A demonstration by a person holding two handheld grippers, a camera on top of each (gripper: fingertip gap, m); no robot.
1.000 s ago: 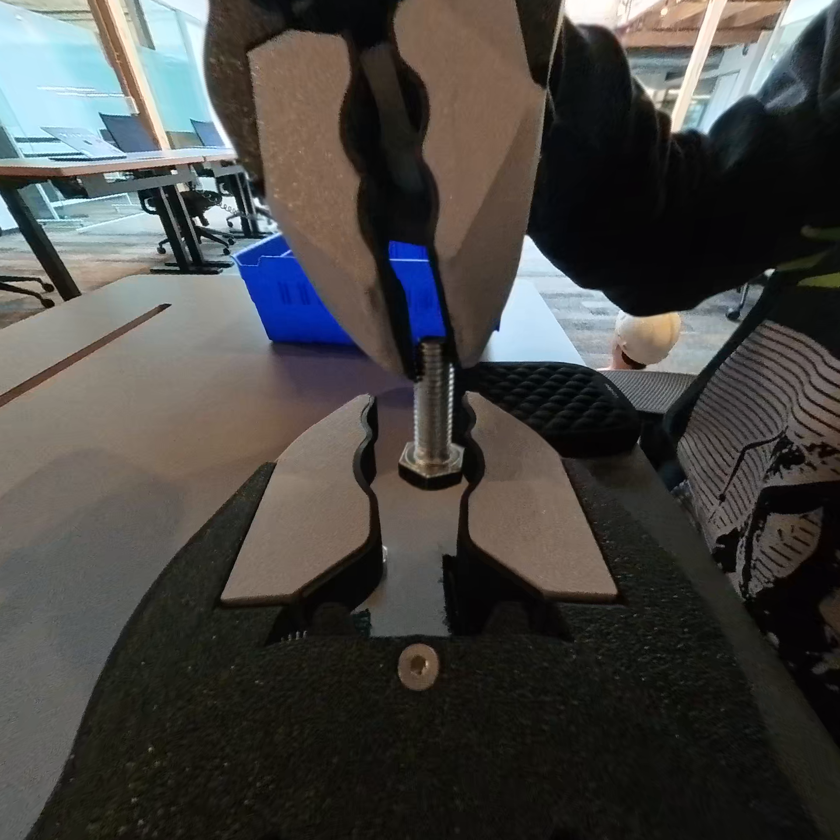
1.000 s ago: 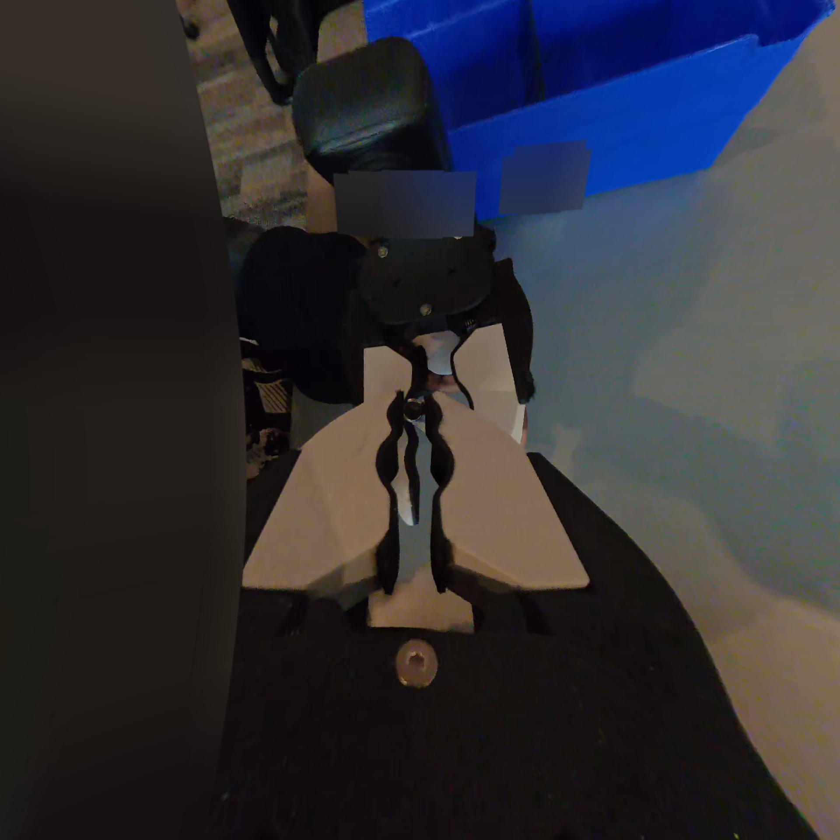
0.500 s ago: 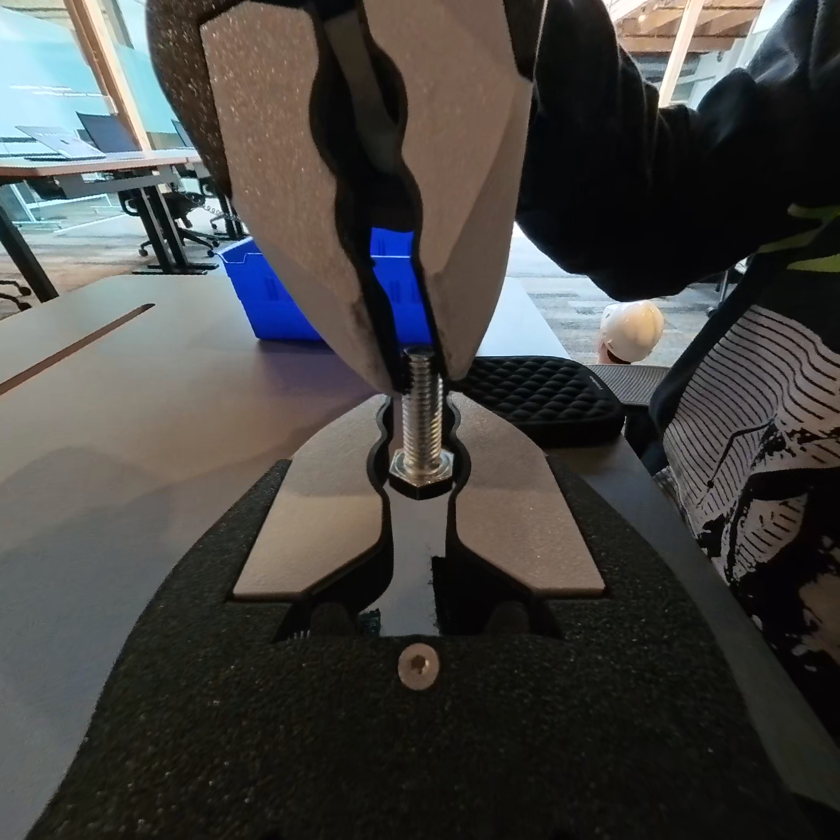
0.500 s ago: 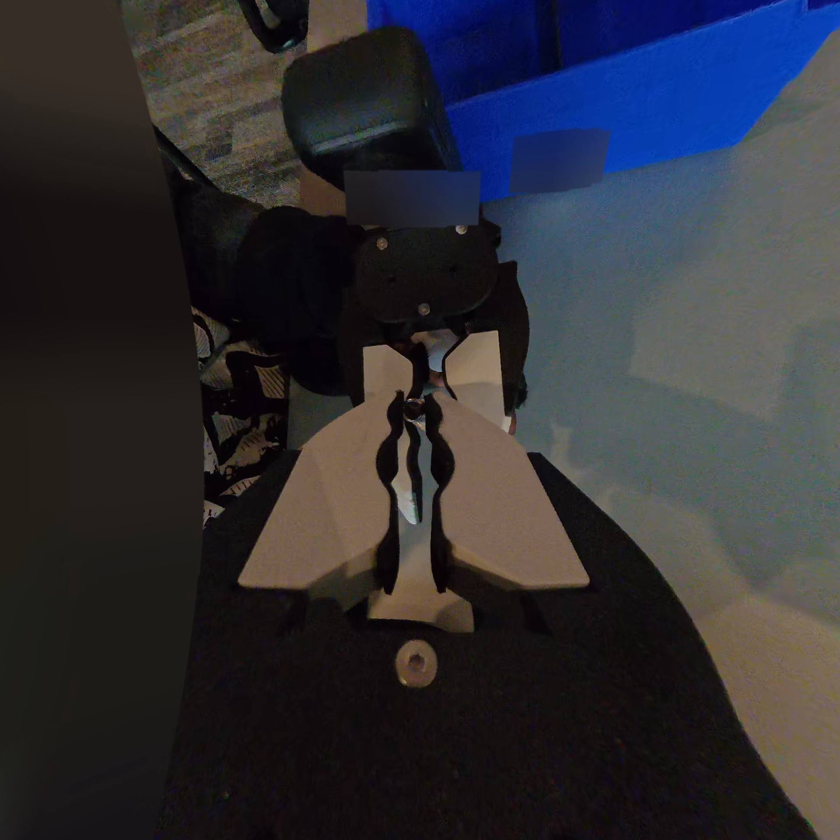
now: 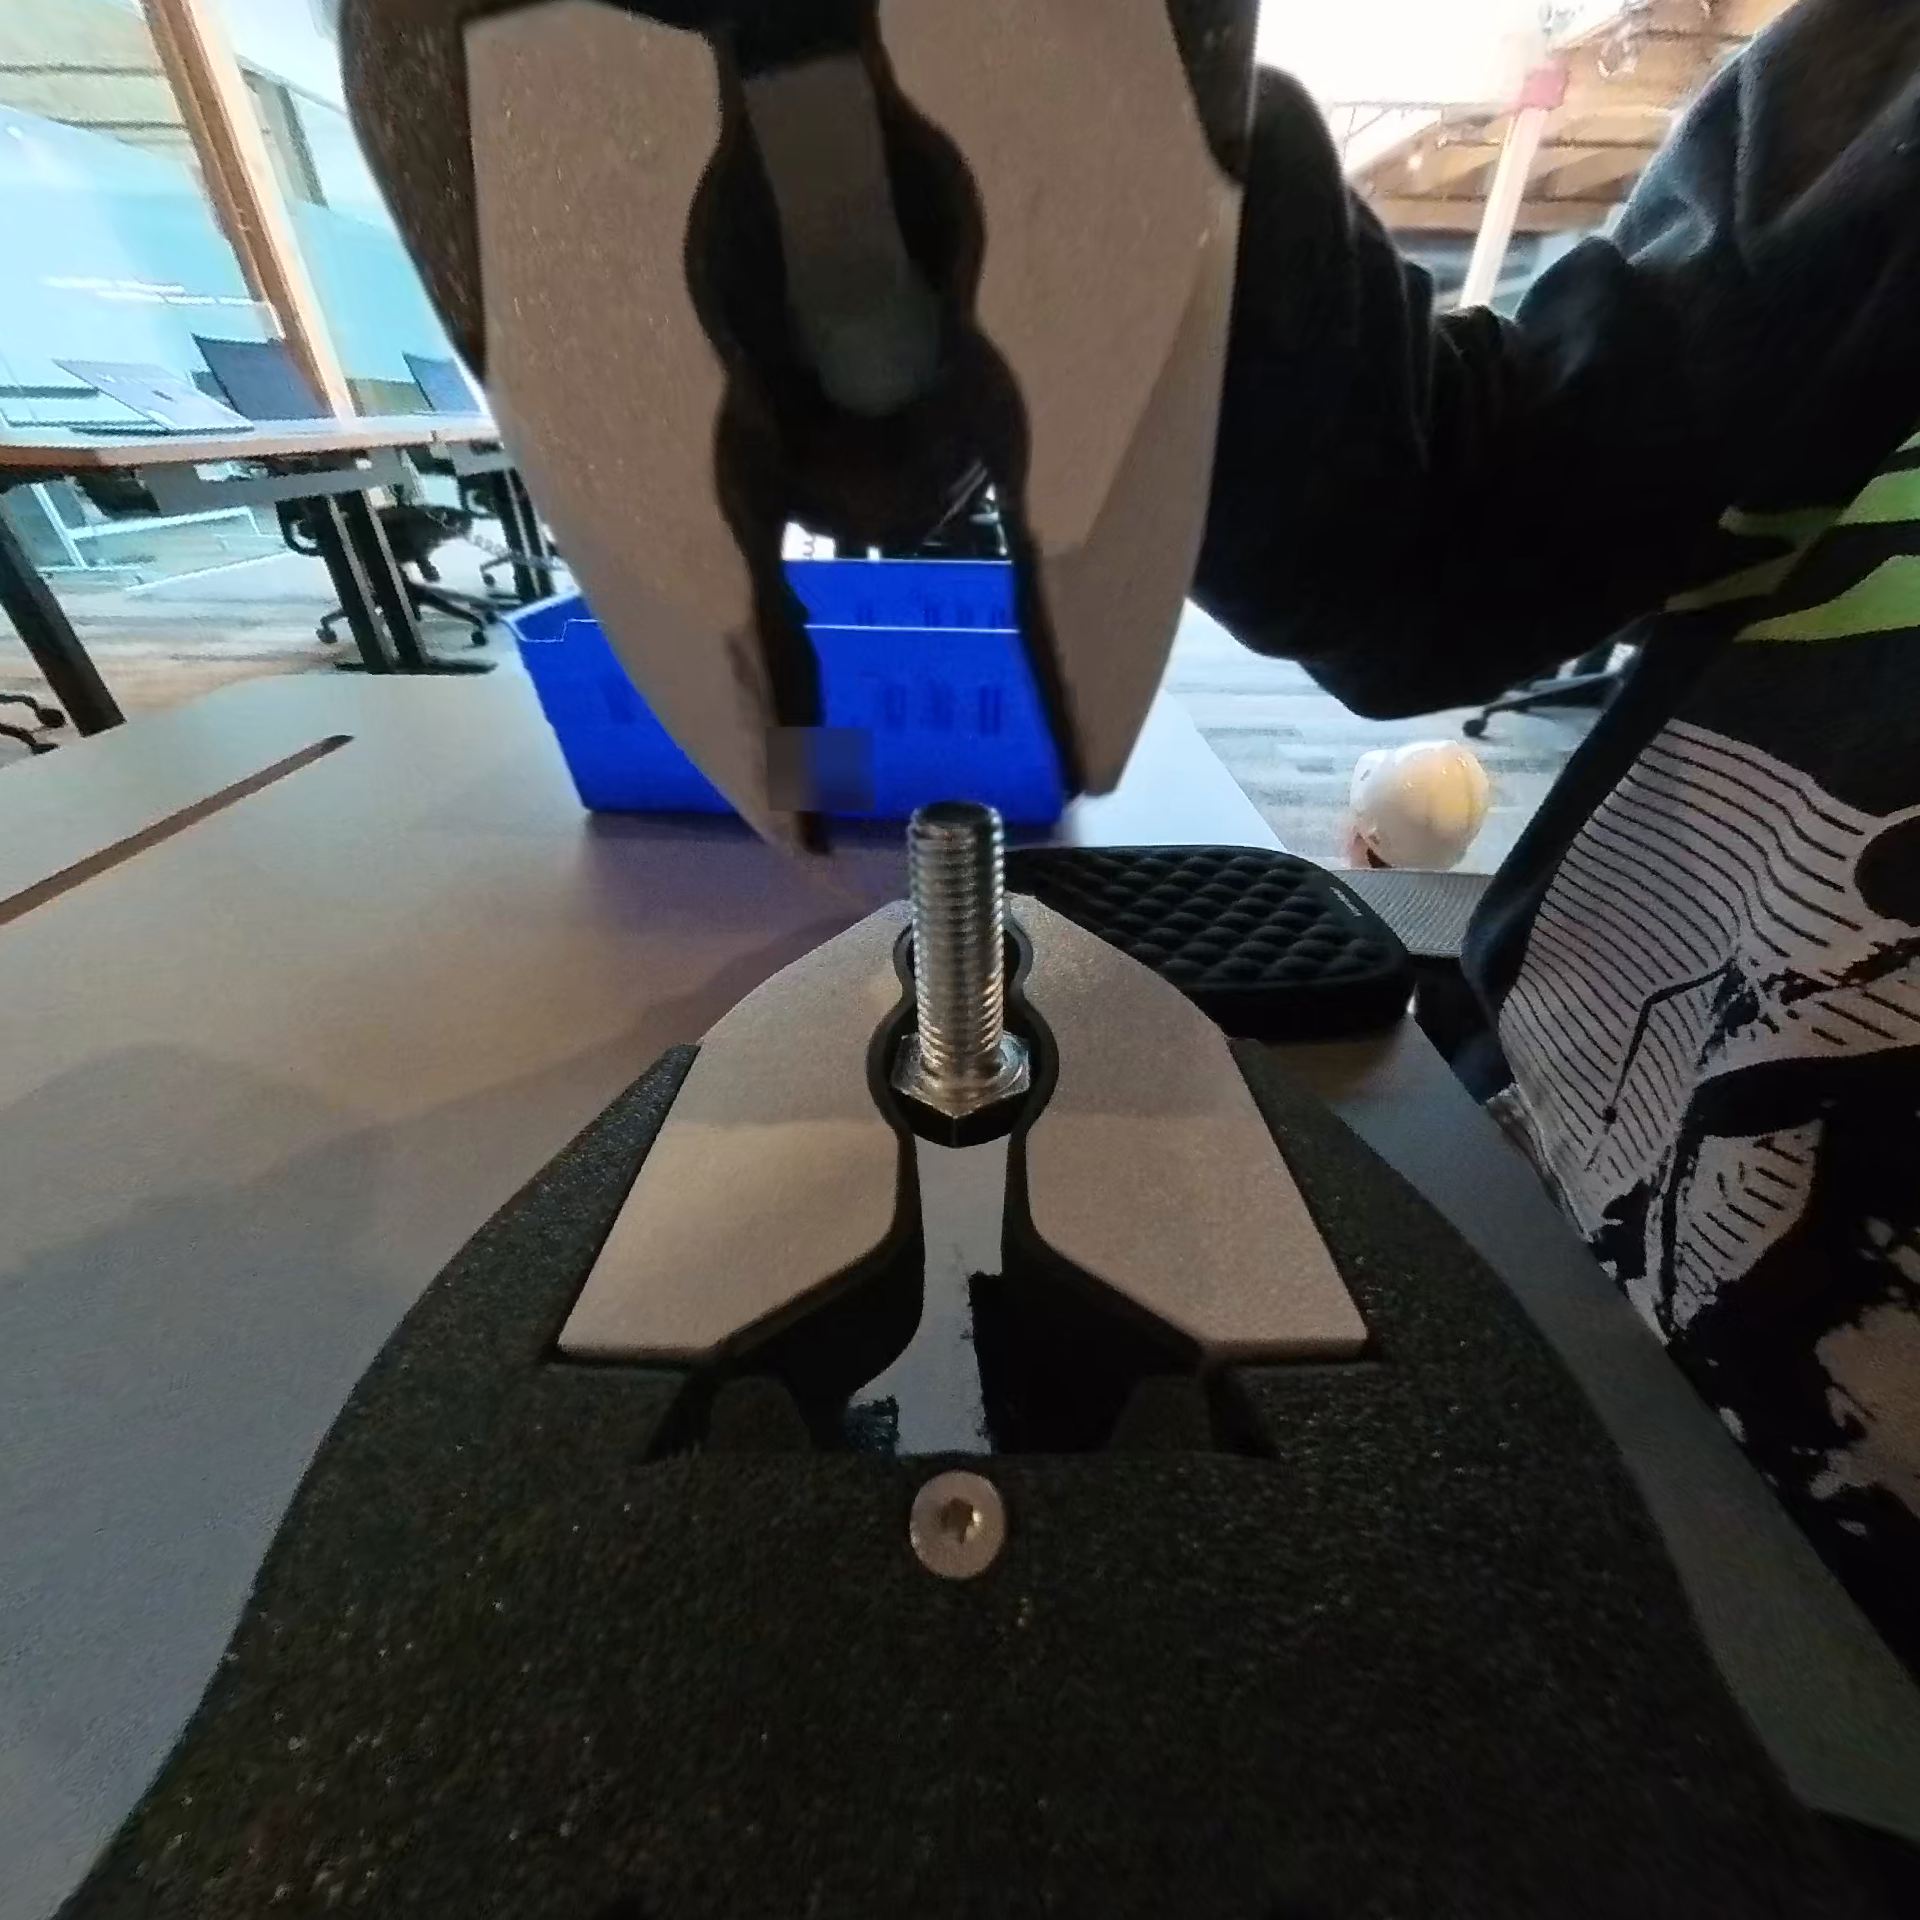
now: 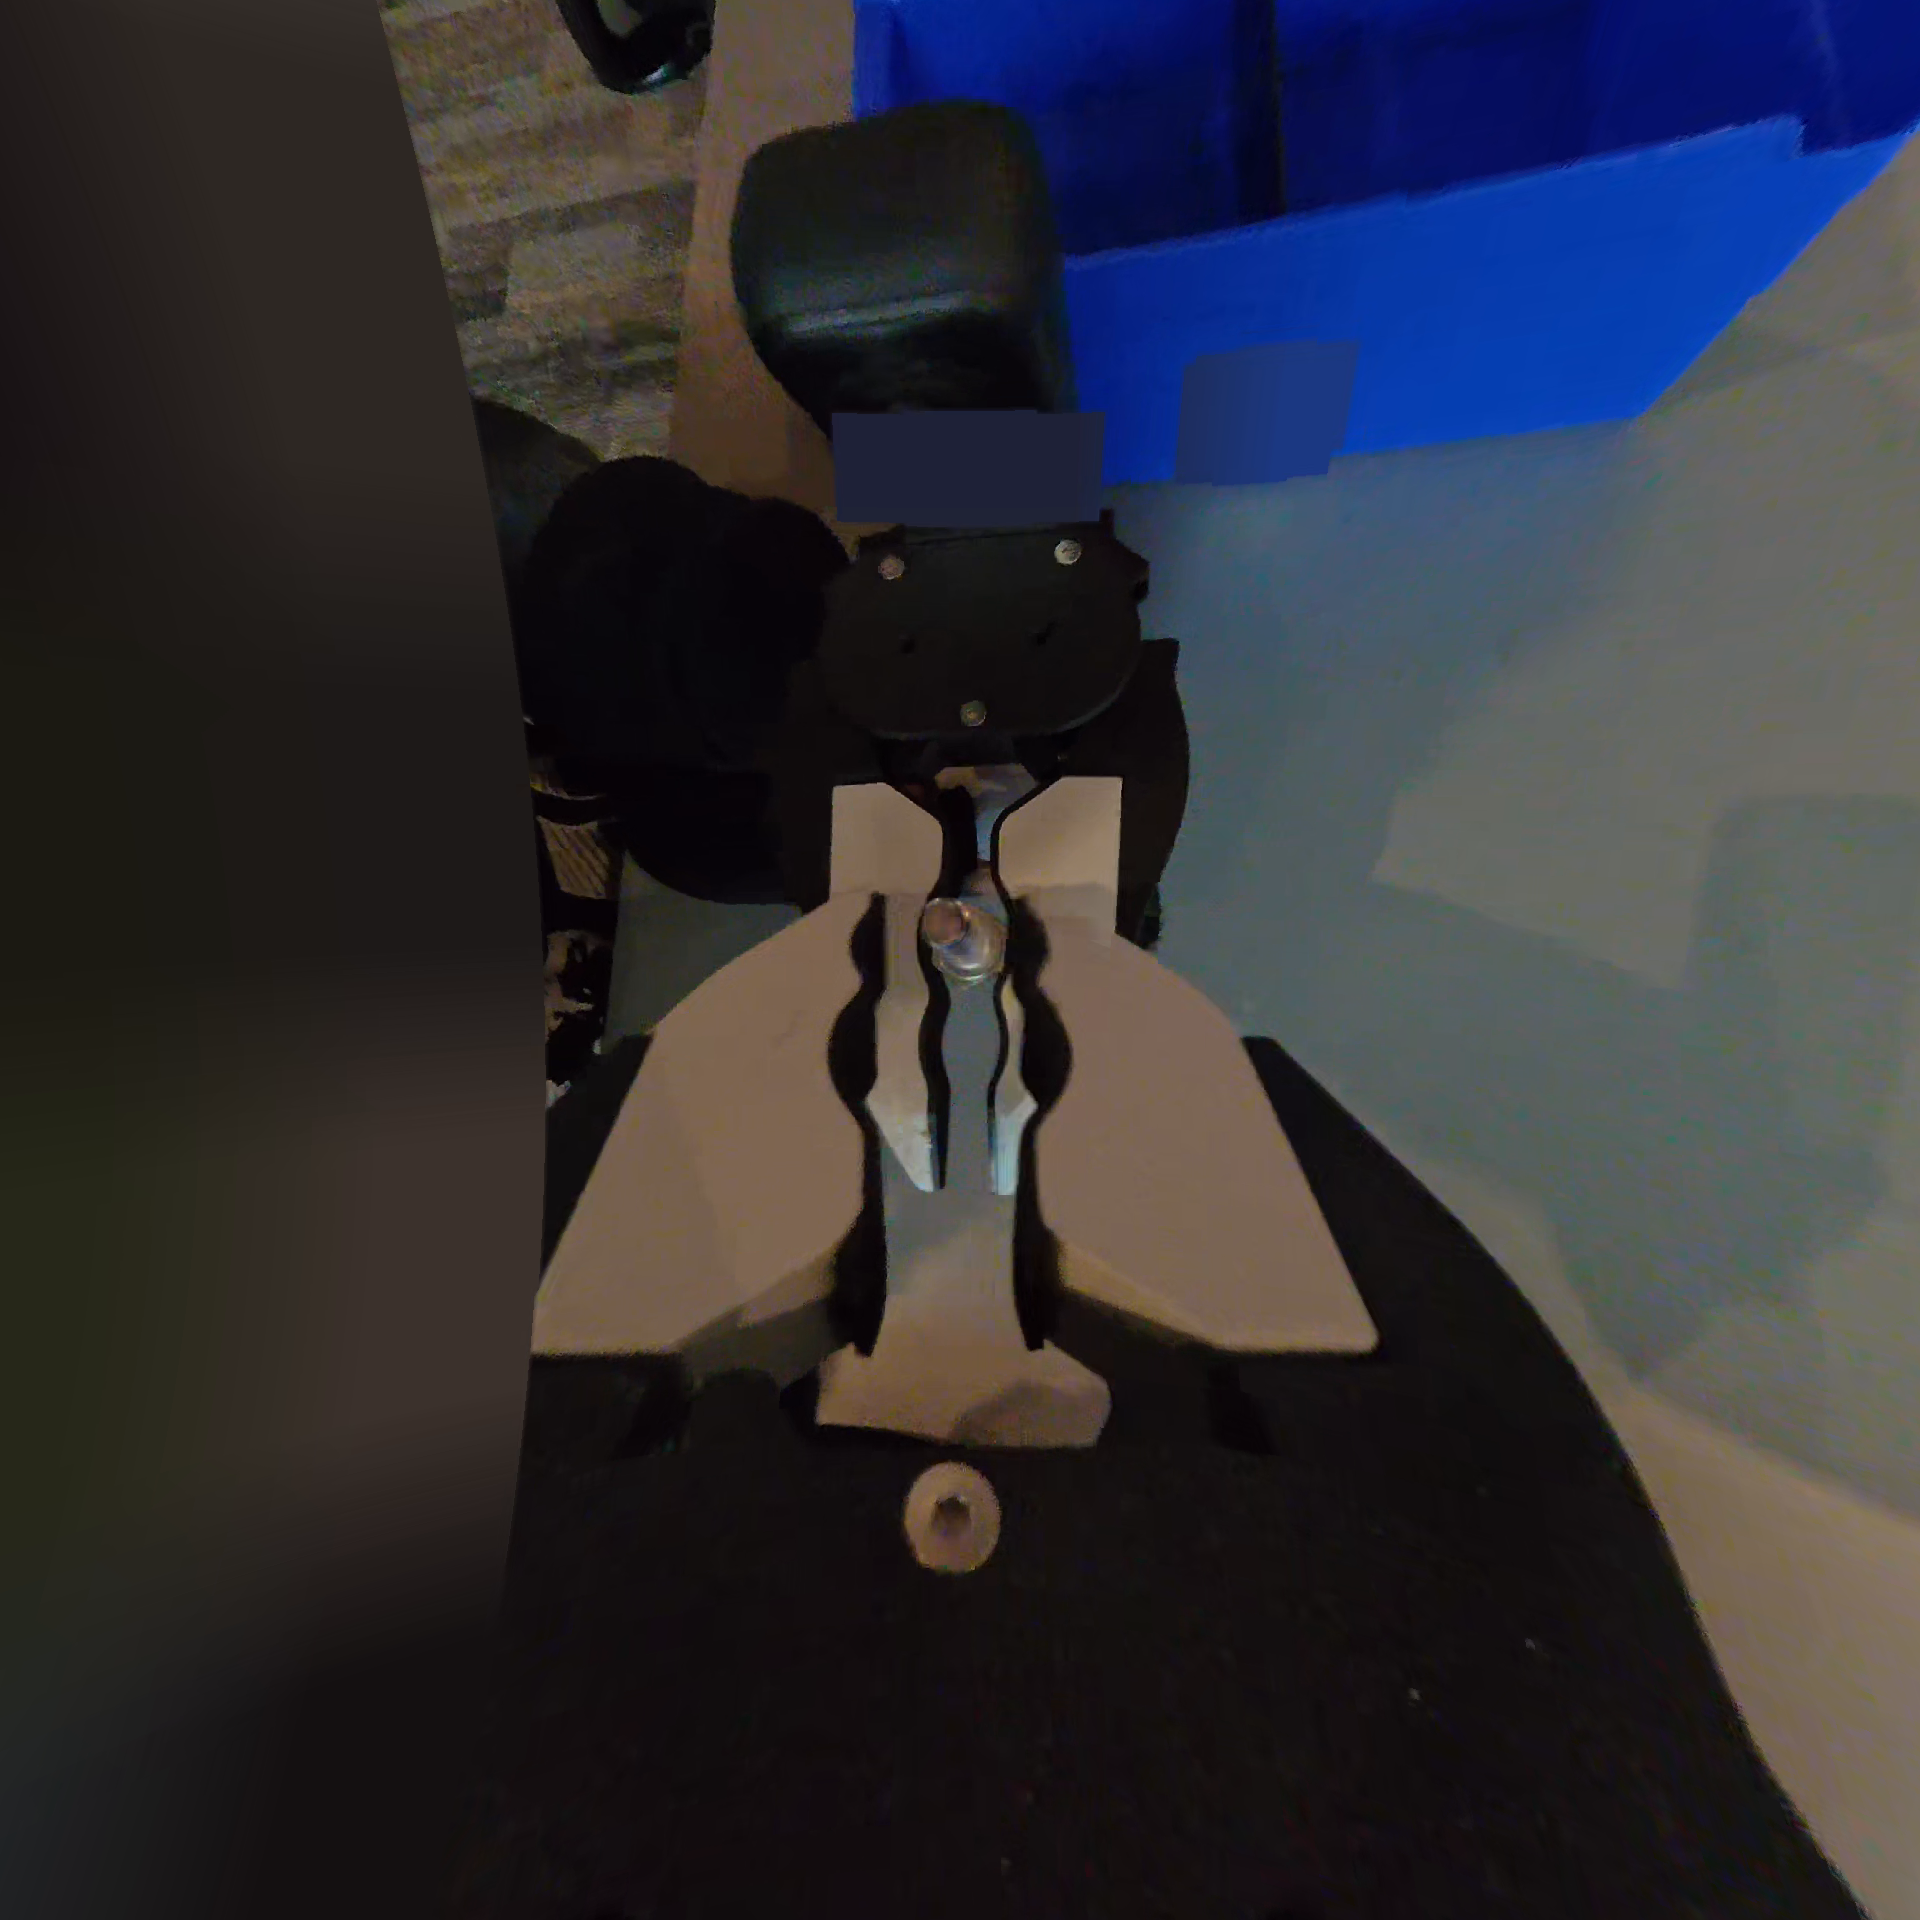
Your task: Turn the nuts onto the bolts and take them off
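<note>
A silver bolt (image 5: 954, 935) stands upright with its threaded end up. My left gripper (image 5: 961, 935) is shut around its lower end, where a hex piece (image 5: 958, 1081) sits between the jaws; I cannot tell whether it is the bolt's head or a nut. My right gripper (image 5: 935, 800) hangs point-down just above the bolt's tip, open and empty, touching nothing. In the right wrist view the right gripper (image 6: 961, 914) looks straight down on the bolt's end (image 6: 961, 940) and on the left gripper (image 6: 977, 644) below it.
The grey table (image 5: 312, 987) lies under both grippers. A blue bin (image 5: 935, 696) stands at its far edge. A black chair armrest (image 5: 1195, 935) sits by the right edge. A person's dark sleeve (image 5: 1455, 416) reaches in from the right. A white hard hat (image 5: 1418, 800) lies beyond. Some 7 cm of space lies between my two pairs of fingers.
My right gripper was shut on the bolt's top; it has let go, opened wide and risen slightly. My left gripper still holds the bolt.
</note>
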